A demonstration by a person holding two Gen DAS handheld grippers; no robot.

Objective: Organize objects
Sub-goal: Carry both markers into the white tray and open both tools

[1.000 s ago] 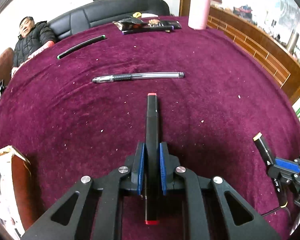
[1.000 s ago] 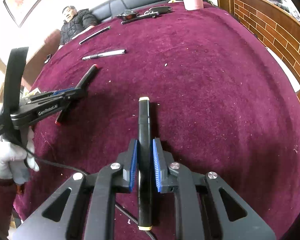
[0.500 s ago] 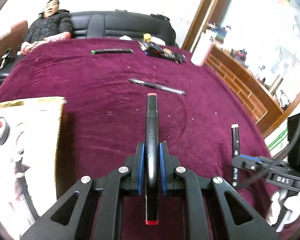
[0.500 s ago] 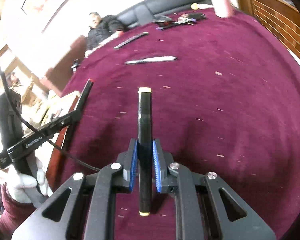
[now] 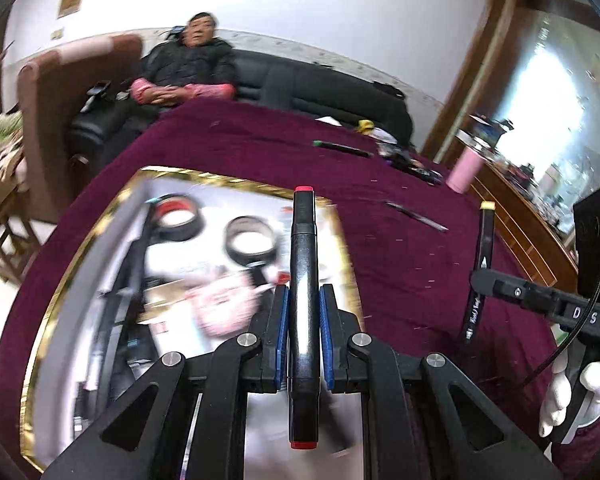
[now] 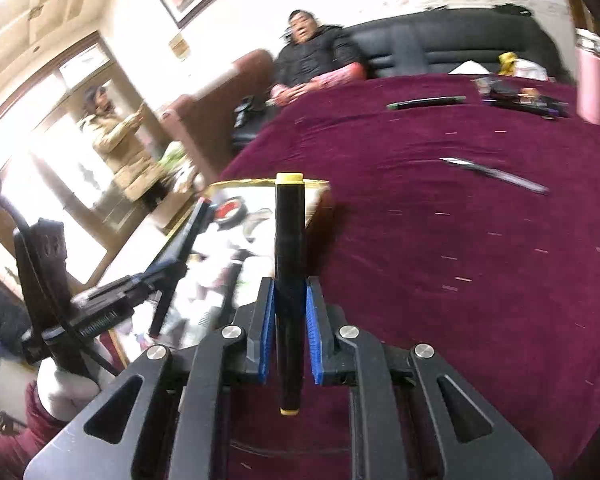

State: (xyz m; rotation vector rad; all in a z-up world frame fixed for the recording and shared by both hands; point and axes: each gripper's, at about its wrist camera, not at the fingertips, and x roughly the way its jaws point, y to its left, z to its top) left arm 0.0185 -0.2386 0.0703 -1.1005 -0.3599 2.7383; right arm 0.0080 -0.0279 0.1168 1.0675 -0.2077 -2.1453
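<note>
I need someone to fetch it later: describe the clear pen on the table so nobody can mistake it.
On the maroon tablecloth, look past the gold-rimmed box to the open middle. The clear pen lies alone there, nearer than the green-capped marker. Unlike the black markers, it is slim, with a see-through barrel.

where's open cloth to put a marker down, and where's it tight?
Free: the broad maroon cloth between the gold-rimmed box and the clear pen, and the strip between that pen and the green-capped pen. Crowded: the box interior, with tape rolls and pens, and the far edge clutter beside the pink bottle.
</note>
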